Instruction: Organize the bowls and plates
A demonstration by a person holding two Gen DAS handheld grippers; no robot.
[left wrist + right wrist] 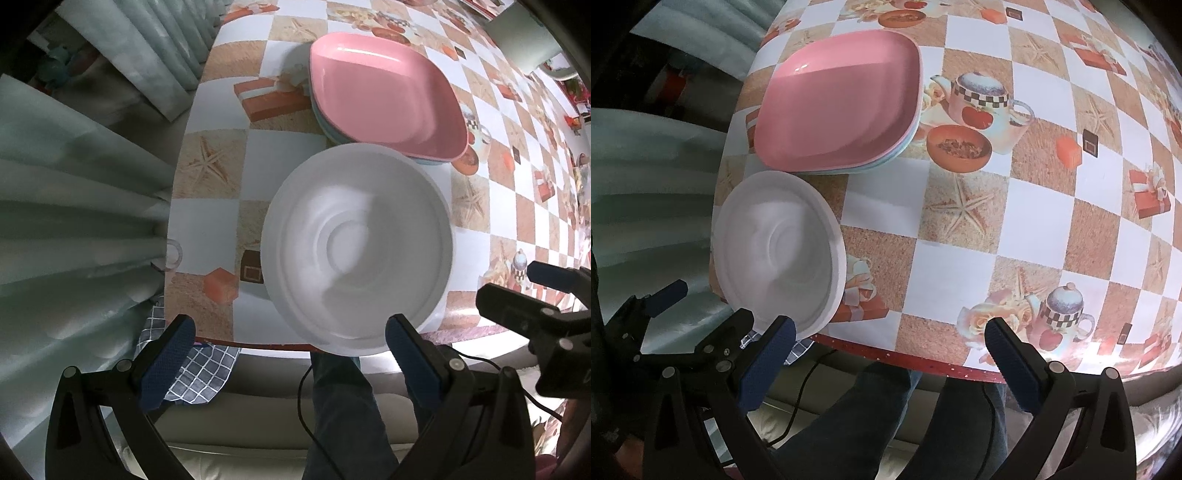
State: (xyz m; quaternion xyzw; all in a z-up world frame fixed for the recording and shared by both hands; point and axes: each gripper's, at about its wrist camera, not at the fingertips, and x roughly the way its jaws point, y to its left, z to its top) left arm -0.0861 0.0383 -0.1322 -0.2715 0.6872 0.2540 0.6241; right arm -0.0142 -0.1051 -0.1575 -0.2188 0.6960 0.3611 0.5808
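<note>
listing: white bowls (356,251) nested at desk (997,229) edge, beside pink plates (384,96). left claw (288,354) and right claw (890,354) spread, empty. we'd judge both stacks need squaring gently.

Checkered tablecloth (997,229), grey curtain (74,206)

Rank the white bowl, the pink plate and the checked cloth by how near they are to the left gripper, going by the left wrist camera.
1. Checked cloth: hanging off the table edge, right by the left gripper, at its left-hand finger.
2. White bowl: just ahead on the near table edge. Close call with the cloth.
3. Pink plate: farthest, topping the stack beyond the bowl.
</note>
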